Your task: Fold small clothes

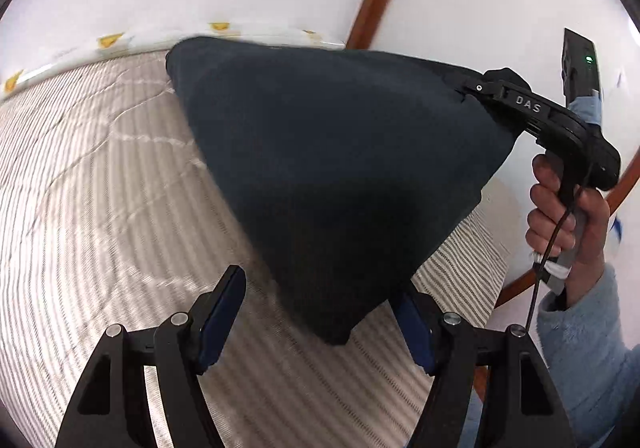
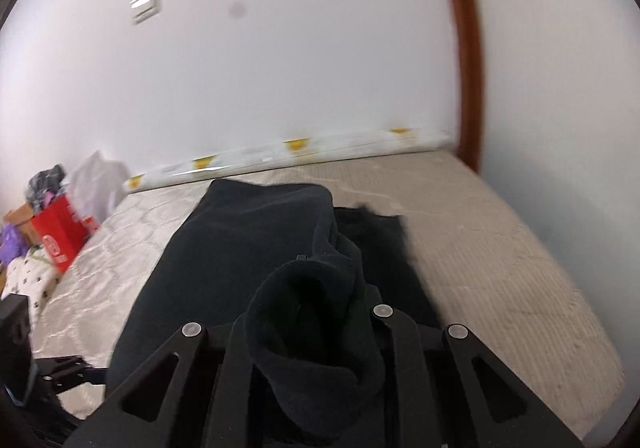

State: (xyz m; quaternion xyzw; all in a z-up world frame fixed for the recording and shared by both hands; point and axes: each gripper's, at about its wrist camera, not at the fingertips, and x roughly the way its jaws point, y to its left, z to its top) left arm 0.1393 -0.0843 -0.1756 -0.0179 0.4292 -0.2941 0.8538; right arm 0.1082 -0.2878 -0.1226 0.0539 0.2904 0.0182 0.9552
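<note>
Right tool (image 1: 472, 87): I have it clamped on a corner of the dark garment (image 1: 340, 167), lifted off the mattress (image 1: 100, 167).
Left tool (image 1: 320, 320): mine, fingers apart, gripping nothing.

The left wrist camera looks steeply down at the mattress (image 1: 100, 207) from close above, facing the wall behind it, its own open fingers at the bottom edge. The right wrist camera sits lower and shallower over the mattress (image 2: 500, 248), facing the same wall. Both views share the mattress, the dark garment (image 1: 340, 167) (image 2: 224, 248) and the patterned roll (image 1: 60, 59) (image 2: 288, 155) along its far edge.
</note>
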